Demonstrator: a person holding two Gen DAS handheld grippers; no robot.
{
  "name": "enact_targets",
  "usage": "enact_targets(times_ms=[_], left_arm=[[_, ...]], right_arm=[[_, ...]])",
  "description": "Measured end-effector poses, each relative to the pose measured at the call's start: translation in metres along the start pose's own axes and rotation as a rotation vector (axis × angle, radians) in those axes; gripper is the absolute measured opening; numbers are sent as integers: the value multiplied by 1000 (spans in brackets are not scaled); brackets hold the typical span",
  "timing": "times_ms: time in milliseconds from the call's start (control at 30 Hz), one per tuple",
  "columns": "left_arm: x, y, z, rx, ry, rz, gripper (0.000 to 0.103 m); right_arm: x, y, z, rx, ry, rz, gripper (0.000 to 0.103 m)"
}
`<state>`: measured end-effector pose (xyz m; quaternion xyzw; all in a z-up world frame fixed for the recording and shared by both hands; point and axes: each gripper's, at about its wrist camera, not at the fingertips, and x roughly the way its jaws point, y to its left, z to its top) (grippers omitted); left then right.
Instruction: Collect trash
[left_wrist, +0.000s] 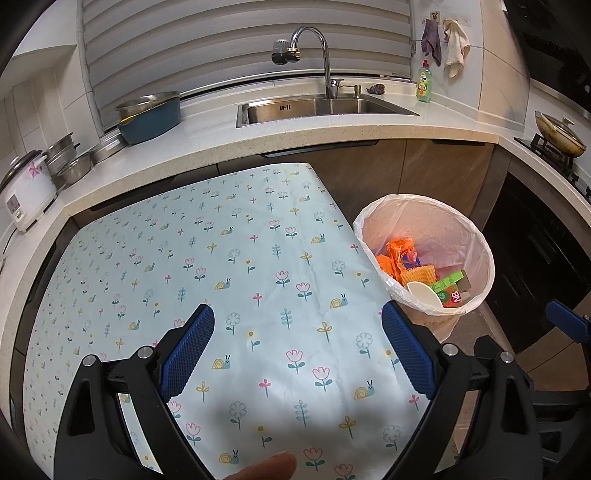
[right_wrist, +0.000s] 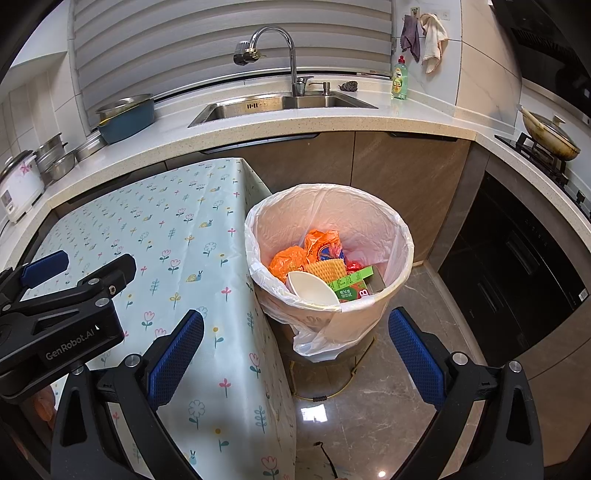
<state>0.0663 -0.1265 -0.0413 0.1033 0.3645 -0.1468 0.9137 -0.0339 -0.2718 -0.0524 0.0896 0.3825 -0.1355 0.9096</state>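
Note:
A trash bin (right_wrist: 399, 236) lined with a white bag (left_wrist: 369, 221) stands on the floor right of a table with a floral cloth (left_wrist: 221, 258). It holds orange wrappers (right_wrist: 291, 258), a white bowl (right_wrist: 314, 288), a yellow waffle piece (right_wrist: 330, 269) and a green box (right_wrist: 351, 280). My left gripper (left_wrist: 299, 347) is open and empty over the cloth. My right gripper (right_wrist: 295, 354) is open and empty, just in front of the bin, above the table's right edge. The left gripper's body (right_wrist: 66, 306) shows at the left of the right wrist view.
A kitchen counter (left_wrist: 295, 136) with a sink (left_wrist: 325, 107) runs behind. Pots (left_wrist: 147, 114) and a rice cooker (left_wrist: 26, 188) stand at the left, a stove with a wok (left_wrist: 557, 136) at the right. Marble floor (right_wrist: 388, 387) surrounds the bin.

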Motion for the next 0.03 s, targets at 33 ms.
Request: enact_targets(times_ms=[33], left_arm=[[0,1,0,-2,0,-1,88]], right_arm=[[0,0,0,0,0,0,96]])
